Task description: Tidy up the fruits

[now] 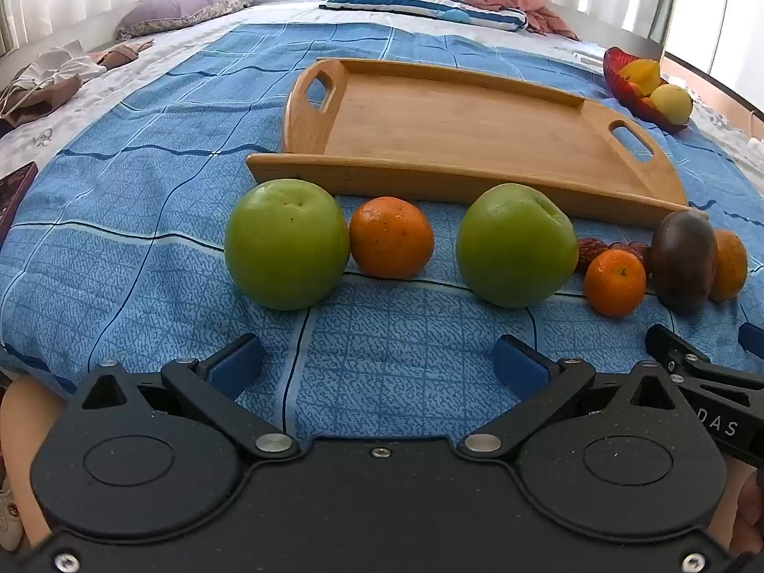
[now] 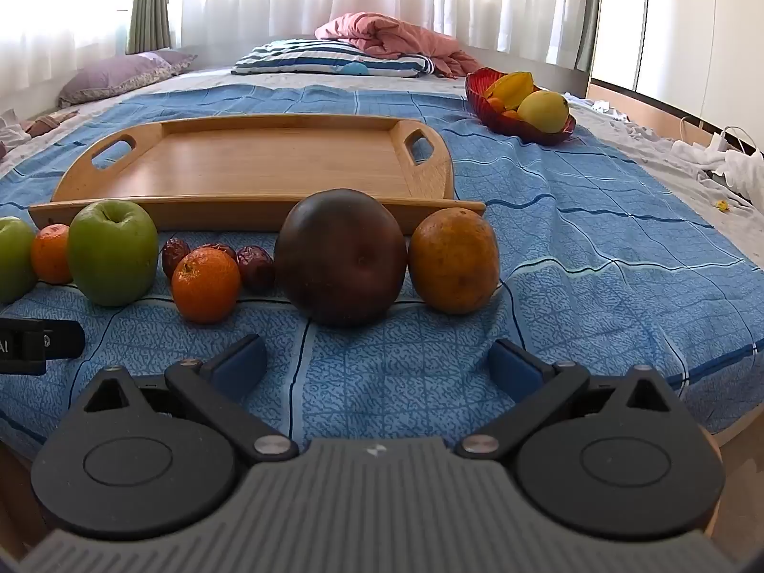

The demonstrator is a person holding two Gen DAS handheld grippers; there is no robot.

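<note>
Fruits (image 2: 340, 258) before tray (image 2: 258, 167) (empty)

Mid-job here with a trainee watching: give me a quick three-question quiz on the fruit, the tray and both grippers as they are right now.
1. True or false: the wooden tray already holds some fruit.
2. Multiple choice: in the right wrist view, what lies straight ahead of the right gripper? A) a green apple B) the dark round fruit C) the red bowl
3. Short answer: how many green apples lie in front of the tray, and is the left gripper holding one?

Key
1. False; its floor is bare.
2. B.
3. Two, the left green apple and the right green apple; no, both grippers are open and hold nothing.
</note>
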